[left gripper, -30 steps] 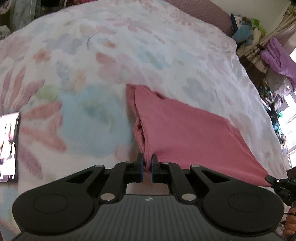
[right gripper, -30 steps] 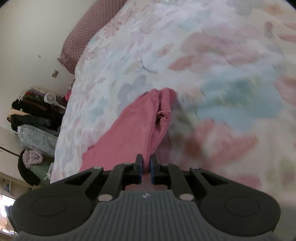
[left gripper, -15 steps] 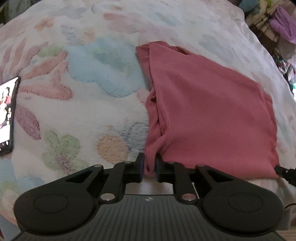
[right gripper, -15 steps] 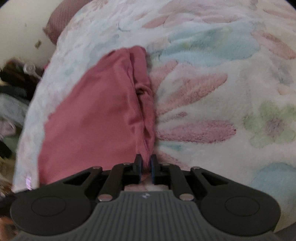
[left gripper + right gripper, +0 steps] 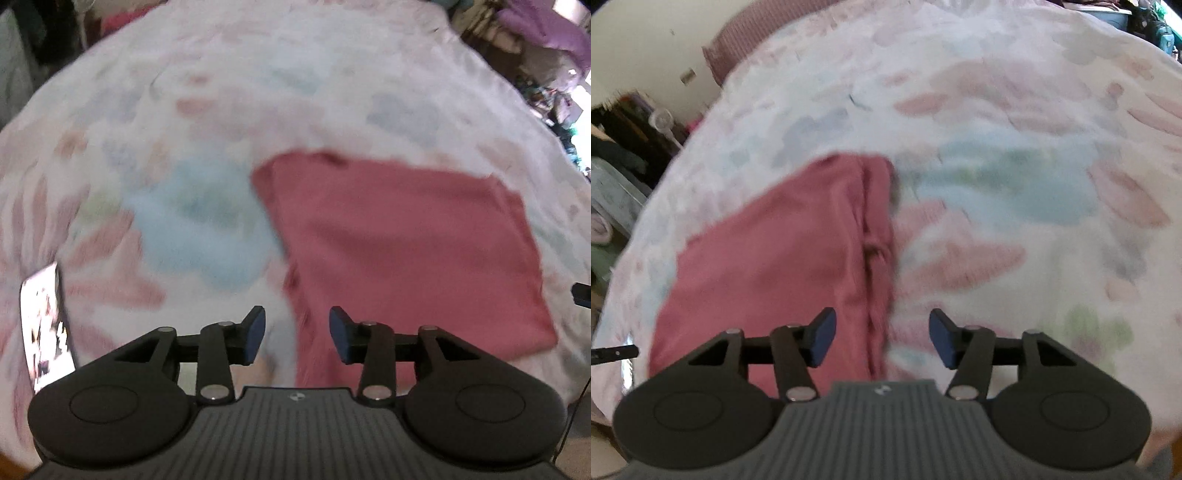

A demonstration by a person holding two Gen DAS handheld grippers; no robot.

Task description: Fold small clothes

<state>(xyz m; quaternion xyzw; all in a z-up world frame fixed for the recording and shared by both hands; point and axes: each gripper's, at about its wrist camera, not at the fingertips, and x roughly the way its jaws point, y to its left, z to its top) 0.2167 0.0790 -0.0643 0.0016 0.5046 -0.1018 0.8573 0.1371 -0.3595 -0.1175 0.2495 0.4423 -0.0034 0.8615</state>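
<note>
On the floral blanket (image 5: 207,122) pink garment (image 5: 406,236) lies flat; left gripper (image 5: 296,334) spread above its edge

Both views are showing strong motion blur: the flower pattern of the bedspread (image 5: 229,122) is smearing into soft patches, and the edges of the pink garment (image 5: 406,251) are looking fuzzy. Only the black gripper bodies near the camera are staying sharp. The light is soft and rather dim, without hard shadows on the bed. In the left wrist view, a bright window area (image 5: 583,122) at the far right is burning out to white. The phone screen (image 5: 44,325) at the near left is glowing and smeared. The fisheye lens is bending the bed into a dome and squeezing the room at the edges.
</note>
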